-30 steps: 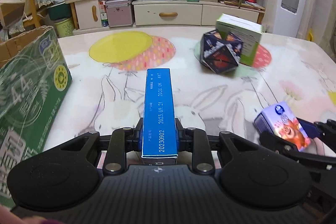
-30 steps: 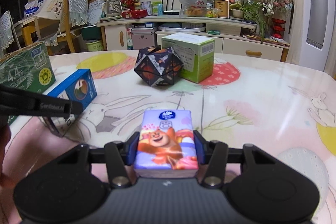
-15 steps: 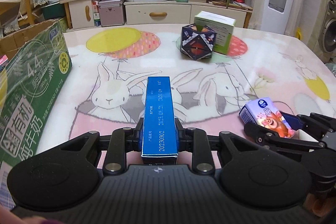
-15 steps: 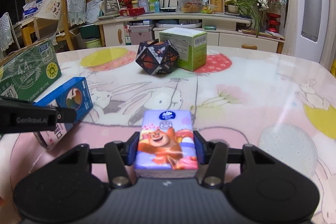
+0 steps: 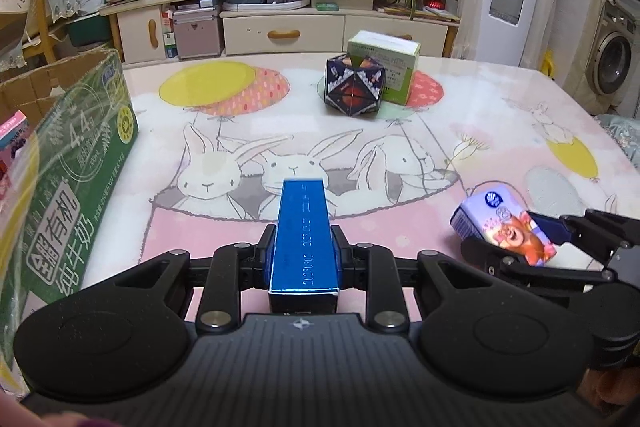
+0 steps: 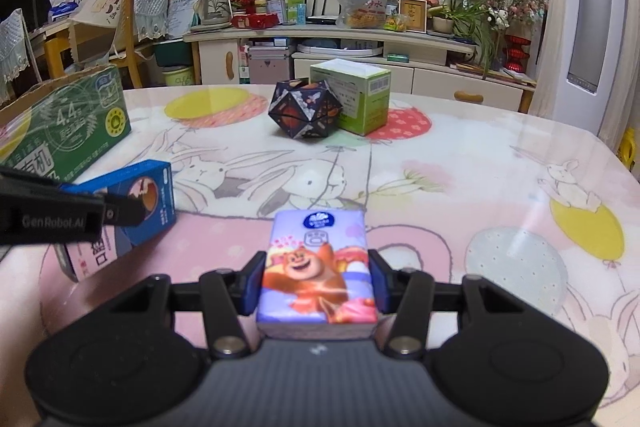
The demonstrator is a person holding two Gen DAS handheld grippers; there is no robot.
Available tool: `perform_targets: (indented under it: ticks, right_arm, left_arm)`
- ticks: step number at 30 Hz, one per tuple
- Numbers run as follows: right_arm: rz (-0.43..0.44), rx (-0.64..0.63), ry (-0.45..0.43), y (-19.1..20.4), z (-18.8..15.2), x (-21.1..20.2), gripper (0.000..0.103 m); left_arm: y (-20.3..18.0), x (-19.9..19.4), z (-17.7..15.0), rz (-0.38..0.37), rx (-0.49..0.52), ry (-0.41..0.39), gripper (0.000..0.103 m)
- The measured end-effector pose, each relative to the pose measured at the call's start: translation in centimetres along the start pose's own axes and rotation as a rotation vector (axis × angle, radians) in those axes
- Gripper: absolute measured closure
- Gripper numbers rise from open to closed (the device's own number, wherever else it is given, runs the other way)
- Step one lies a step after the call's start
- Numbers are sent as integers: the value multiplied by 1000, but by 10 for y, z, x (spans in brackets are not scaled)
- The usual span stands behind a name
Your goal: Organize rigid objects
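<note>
While each gripper's fingers clamp a box clear above the worktop's near edge, the left gripper (image 5: 303,253) holds a blue carton (image 5: 304,229) and the right gripper (image 6: 317,285) a cartoon packet (image 6: 318,267), likely for sorting.

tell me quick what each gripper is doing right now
left gripper: shut on the blue box.
right gripper: shut on the cartoon-bear tissue pack.
</note>
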State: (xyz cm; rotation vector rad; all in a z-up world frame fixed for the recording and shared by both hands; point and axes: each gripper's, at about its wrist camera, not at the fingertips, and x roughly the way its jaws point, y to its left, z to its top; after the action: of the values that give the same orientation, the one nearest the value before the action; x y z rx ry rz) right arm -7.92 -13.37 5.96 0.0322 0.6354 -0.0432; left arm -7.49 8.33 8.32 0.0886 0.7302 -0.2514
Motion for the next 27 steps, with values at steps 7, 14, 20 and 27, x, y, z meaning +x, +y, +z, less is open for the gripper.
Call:
perform_targets:
  ticks: [7, 14, 20, 27]
  right_arm:
    - [4, 2, 0, 7, 6, -13, 52]
    - [11, 2, -9, 13, 15, -25, 52]
    - [24, -13, -34, 26, 31, -40, 52]
    - [61, -55, -64, 49, 50, -51, 52]
  left_arm:
    - [3, -17, 7, -38, 13, -15, 73]
    - [7, -33, 14, -79, 16, -38, 73]
    - [16, -50, 23, -77, 6, -43, 73]
    - [34, -72, 38, -94, -30, -93, 73]
